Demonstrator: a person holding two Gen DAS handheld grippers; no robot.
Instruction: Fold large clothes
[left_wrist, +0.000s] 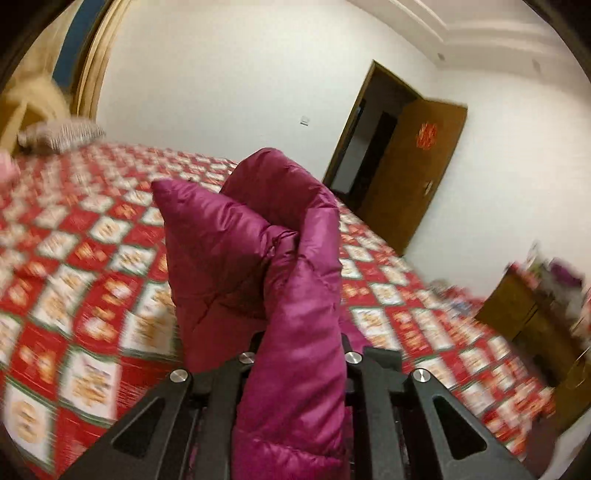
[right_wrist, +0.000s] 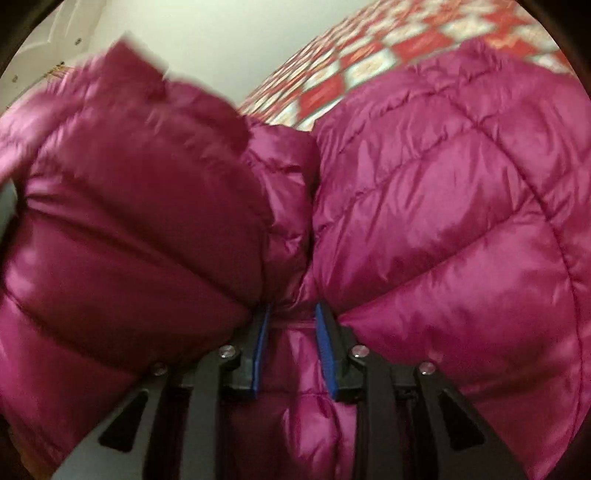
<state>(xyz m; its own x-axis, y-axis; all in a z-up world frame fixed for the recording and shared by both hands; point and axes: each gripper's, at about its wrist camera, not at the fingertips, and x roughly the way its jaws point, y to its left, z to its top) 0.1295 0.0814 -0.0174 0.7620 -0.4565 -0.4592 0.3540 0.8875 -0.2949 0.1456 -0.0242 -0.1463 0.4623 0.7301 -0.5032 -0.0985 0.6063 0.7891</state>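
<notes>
Clearly both grippers pinch the magenta puffer jacket (right_wrist: 424, 206) aloft, left gripper (left_wrist: 295, 332) centre-frame, right gripper (right_wrist: 291, 314) lower-centre, likely to spread it over the checked bed (left_wrist: 92, 258).

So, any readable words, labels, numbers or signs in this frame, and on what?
None can be read.
Red paper decoration on the open wooden door: blurred, unreadable.
Bedspread panels: printed motifs blurred, no legible text.
Magenta down jacket: no label or brand visible.

Puffy jacket (right_wrist: 424, 206) crowds both claws; bedspread (left_wrist: 92, 258) beyond lies open
</notes>
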